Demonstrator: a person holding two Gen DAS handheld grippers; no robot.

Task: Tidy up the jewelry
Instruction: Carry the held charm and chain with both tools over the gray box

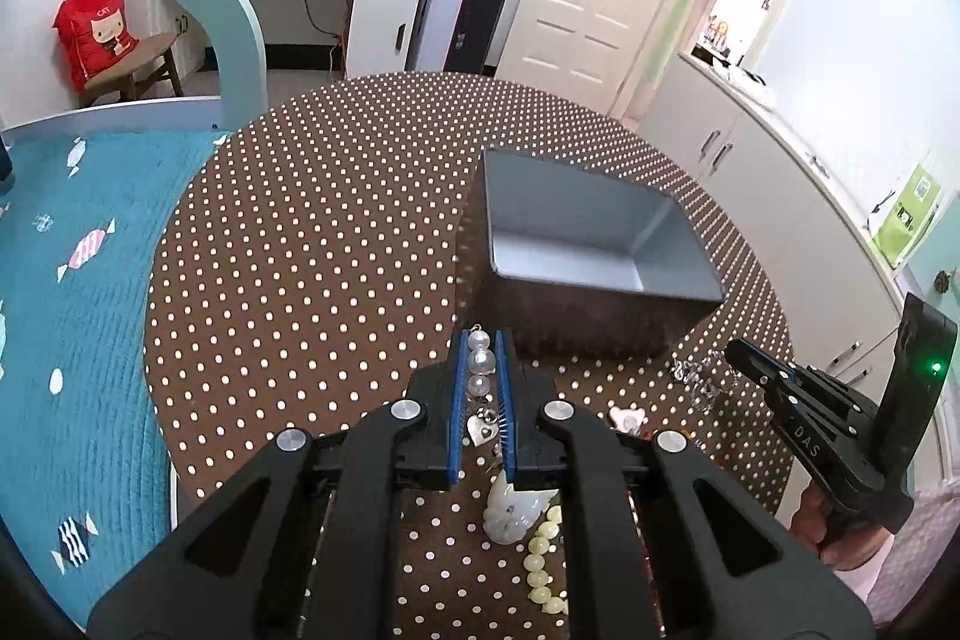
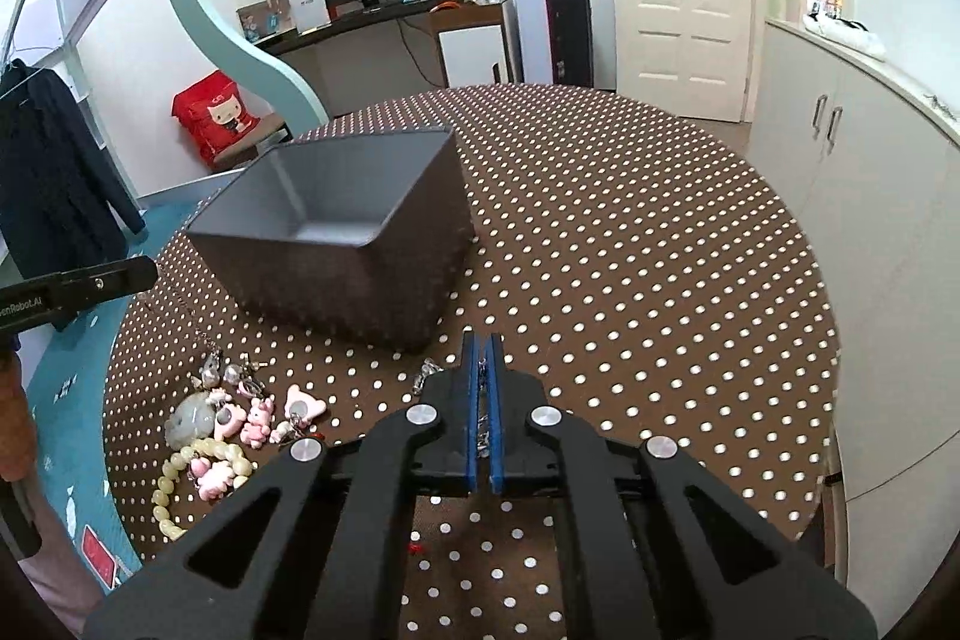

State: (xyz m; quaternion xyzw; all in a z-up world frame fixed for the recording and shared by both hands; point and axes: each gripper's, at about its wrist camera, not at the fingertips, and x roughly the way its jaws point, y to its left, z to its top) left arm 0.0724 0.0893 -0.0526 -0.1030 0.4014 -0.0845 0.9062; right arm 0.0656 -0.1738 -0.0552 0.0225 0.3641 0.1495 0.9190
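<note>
The left tool (image 1: pixel 480 340), narrowed on a pearl strand (image 1: pixel 480 367) lying along its fingers, has the box (image 1: pixel 600 274) just ahead-right, while the right tool (image 2: pixel 480 340) pinches a chain (image 2: pixel 427 371).

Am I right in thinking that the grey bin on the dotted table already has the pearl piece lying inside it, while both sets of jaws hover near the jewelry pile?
Not quite: the grey bin looks empty in both wrist views. In the left wrist view, the pearl piece sits between the jaws of the left gripper, in front of the bin. The rest stands.
</note>
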